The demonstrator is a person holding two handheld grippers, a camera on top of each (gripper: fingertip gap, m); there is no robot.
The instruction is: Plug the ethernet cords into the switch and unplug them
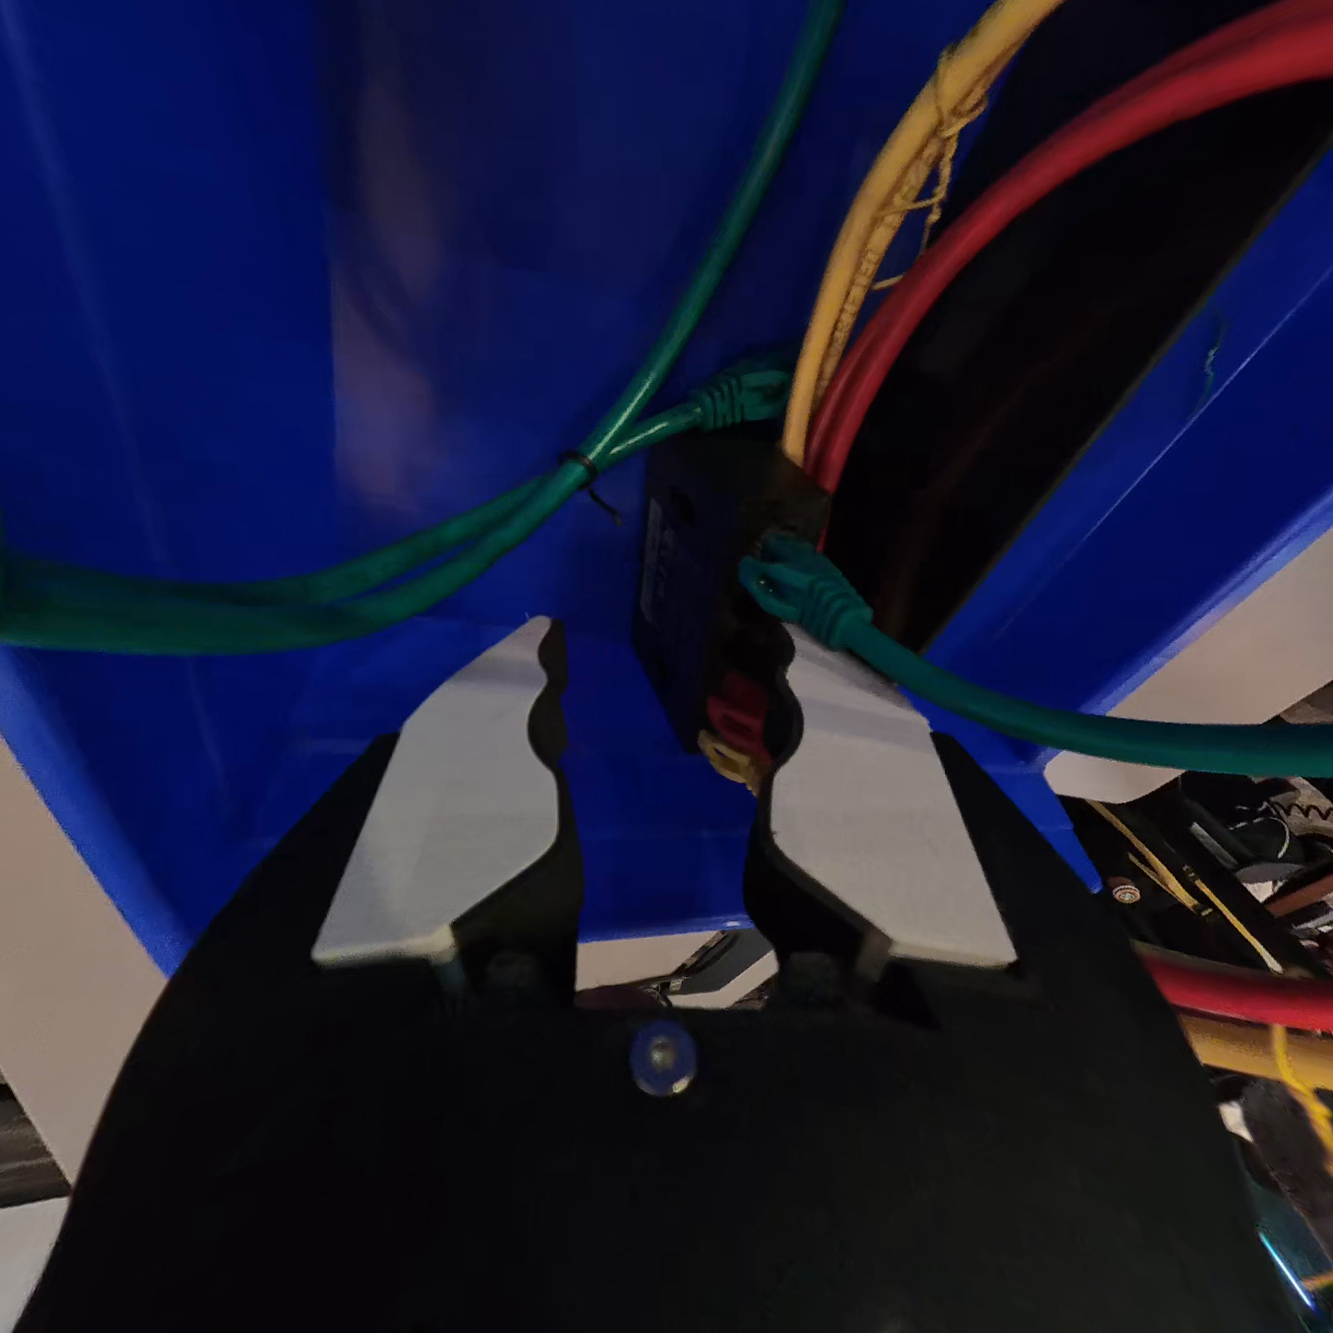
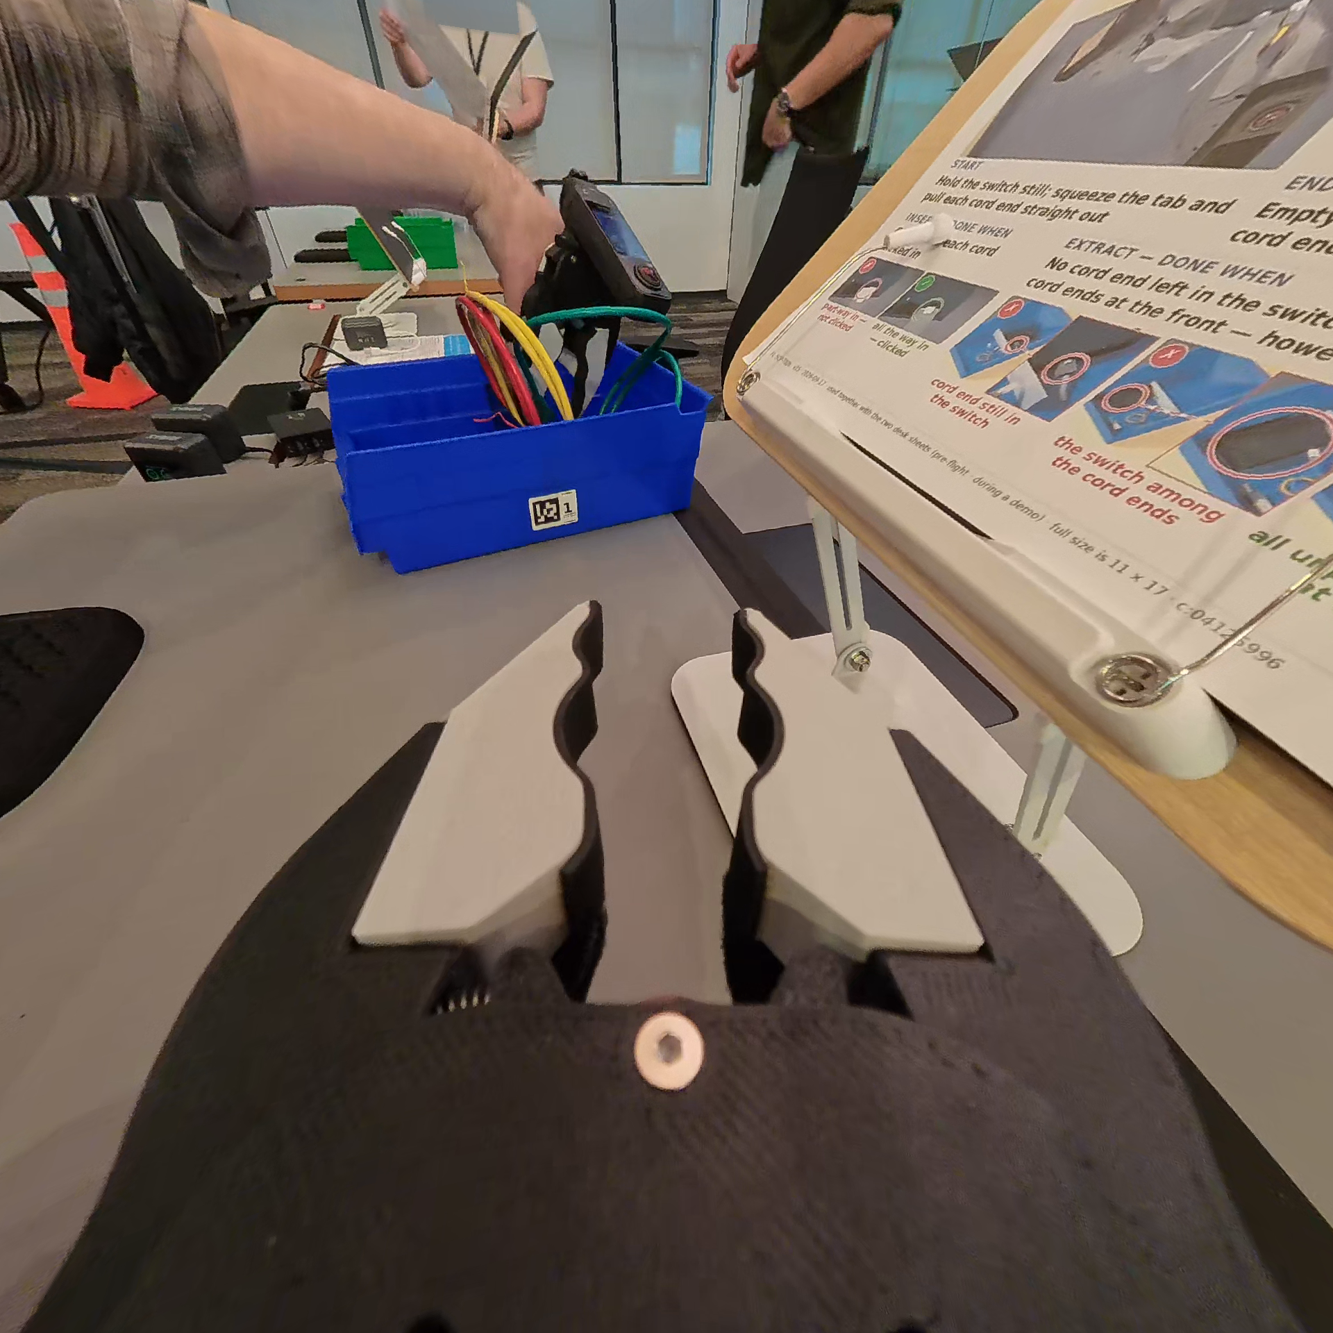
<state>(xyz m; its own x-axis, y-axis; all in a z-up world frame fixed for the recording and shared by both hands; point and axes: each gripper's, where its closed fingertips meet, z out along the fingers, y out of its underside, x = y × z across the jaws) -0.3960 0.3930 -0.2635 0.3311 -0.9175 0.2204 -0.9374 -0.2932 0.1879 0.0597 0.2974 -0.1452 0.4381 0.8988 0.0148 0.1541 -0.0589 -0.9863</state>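
In the left wrist view my left gripper is open inside the blue bin, its fingers either side of the dark switch. The left finger stands apart from the switch; the right finger is close against the plug side. A green plug, a red plug and a yellow plug sit in the switch. My right gripper is open and empty over the grey table, well short of the bin. From there the left gripper shows reaching down into the bin.
Red, yellow and green cables loop up out of the bin. A tilted instruction board on a white stand fills the right. A black pad lies at the left. People stand beyond the table.
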